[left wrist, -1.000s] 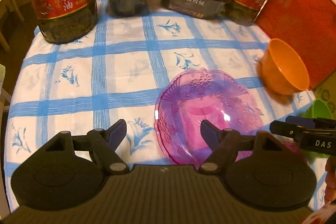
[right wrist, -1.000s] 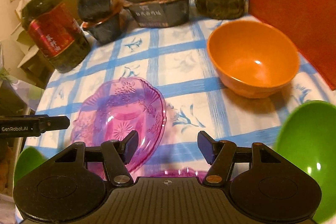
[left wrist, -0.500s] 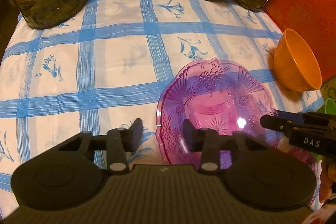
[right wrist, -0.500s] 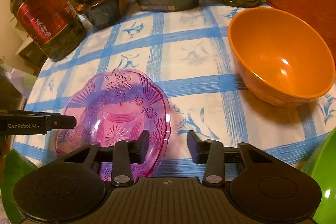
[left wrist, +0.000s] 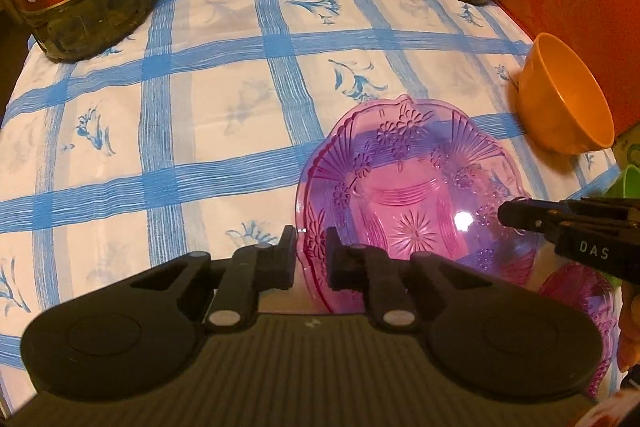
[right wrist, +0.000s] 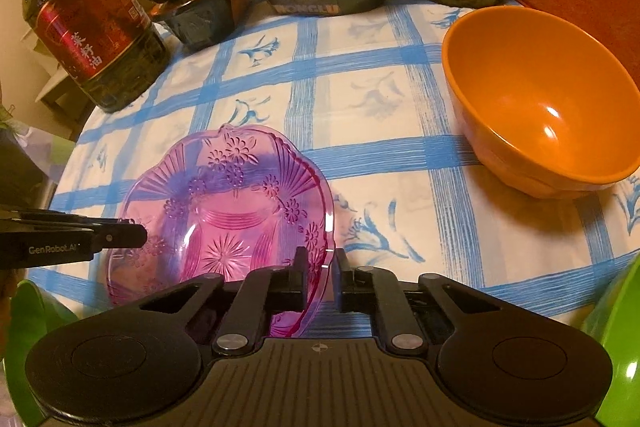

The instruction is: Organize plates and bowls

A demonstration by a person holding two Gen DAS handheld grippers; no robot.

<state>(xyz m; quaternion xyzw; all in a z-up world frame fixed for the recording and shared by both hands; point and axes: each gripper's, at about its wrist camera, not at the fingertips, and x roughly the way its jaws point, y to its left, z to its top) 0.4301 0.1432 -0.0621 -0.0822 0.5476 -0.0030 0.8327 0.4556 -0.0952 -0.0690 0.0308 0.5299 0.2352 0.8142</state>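
Closed the left gripper (left wrist: pixel 311 251) narrowly on the near-left rim of the pink plate (left wrist: pixel 416 203), with the rim between the two jaws. Closed the right gripper (right wrist: pixel 321 267) in the same narrow way on the opposite rim. Held from both sides probably because thin, wide and slippery, easy to tip in one pinch. Lay low over the checked tablecloth (left wrist: pixel 208 99), near its front edge; could not tell if lifted or resting. Left apart the orange bowl (right wrist: pixel 536 107), further right, and the green bowl (right wrist: pixel 616 327). Seemed meant for stacking on the second pink plate (left wrist: pixel 580 303), just beside.
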